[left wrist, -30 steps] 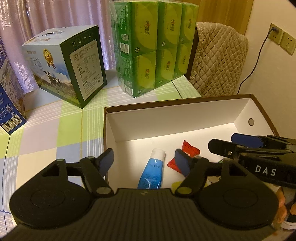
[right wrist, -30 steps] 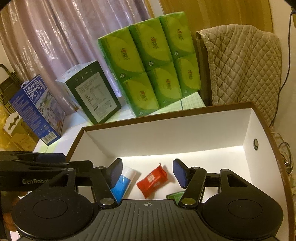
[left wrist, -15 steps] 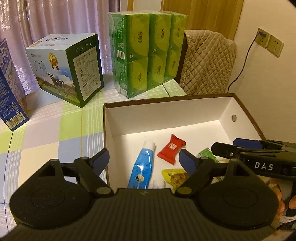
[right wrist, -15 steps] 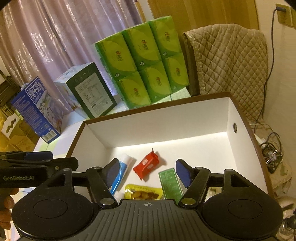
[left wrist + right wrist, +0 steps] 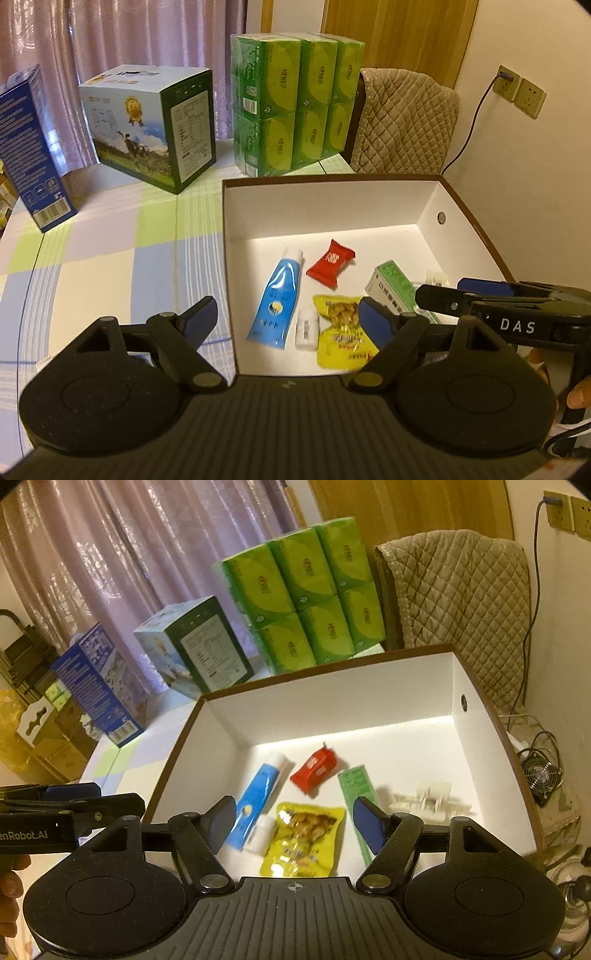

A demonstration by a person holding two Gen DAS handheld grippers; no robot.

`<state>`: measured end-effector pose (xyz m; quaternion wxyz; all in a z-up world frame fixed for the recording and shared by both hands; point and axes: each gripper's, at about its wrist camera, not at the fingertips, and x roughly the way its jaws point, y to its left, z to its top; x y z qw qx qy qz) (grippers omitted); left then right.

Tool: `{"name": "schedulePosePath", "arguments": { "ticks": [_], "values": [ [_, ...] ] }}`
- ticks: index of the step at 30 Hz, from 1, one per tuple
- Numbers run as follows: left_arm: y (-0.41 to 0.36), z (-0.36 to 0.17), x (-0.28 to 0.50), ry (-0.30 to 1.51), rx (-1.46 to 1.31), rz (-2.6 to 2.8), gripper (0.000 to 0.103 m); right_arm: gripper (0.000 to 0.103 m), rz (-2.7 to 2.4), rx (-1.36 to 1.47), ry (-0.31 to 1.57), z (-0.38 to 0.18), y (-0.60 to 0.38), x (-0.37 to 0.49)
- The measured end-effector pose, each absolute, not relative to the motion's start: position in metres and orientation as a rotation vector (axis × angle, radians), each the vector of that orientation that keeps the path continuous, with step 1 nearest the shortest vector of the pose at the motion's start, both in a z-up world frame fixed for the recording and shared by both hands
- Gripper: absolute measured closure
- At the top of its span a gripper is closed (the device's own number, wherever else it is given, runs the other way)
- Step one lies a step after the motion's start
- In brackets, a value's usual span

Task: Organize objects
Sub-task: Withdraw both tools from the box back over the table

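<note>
1. Two grippers hung over a checked table, on which an open box with white walls and a brown rim sat near the right edge.
2. Behind the box stood a green pack of tissues, a milk carton to its left, and a blue carton further left; a quilted chair stood at the back right.
3. The left gripper was spread wide and empty, one finger over the table, the other over the box.
4. The right gripper was also wide apart and held nothing, poised above the near part of the box.
5. On the box floor lay a blue tube, cap toward the far wall.
6. A yellow snack bag lay just right of the tube, near the front.
7. A green packet lay right of the bag.
8. A red sweet wrapper sat between the tube and the green packet, further back.
9. A white clip lay to the right, apart from the rest.
10. A small white bottle touched the tube's lower end.
</note>
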<state>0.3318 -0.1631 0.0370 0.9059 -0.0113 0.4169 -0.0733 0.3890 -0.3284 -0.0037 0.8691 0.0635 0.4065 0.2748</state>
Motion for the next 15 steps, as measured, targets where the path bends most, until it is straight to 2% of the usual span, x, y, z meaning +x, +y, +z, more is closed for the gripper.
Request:
{"name": "schedulePosePath", "arguments": {
  "ticks": [15],
  "values": [
    [-0.117, 0.022, 0.264, 0.915, -0.050, -0.102, 0.021, 0.035, 0.607, 0.080, 0.892, -0.009, -0.302, 0.328]
  ]
}}
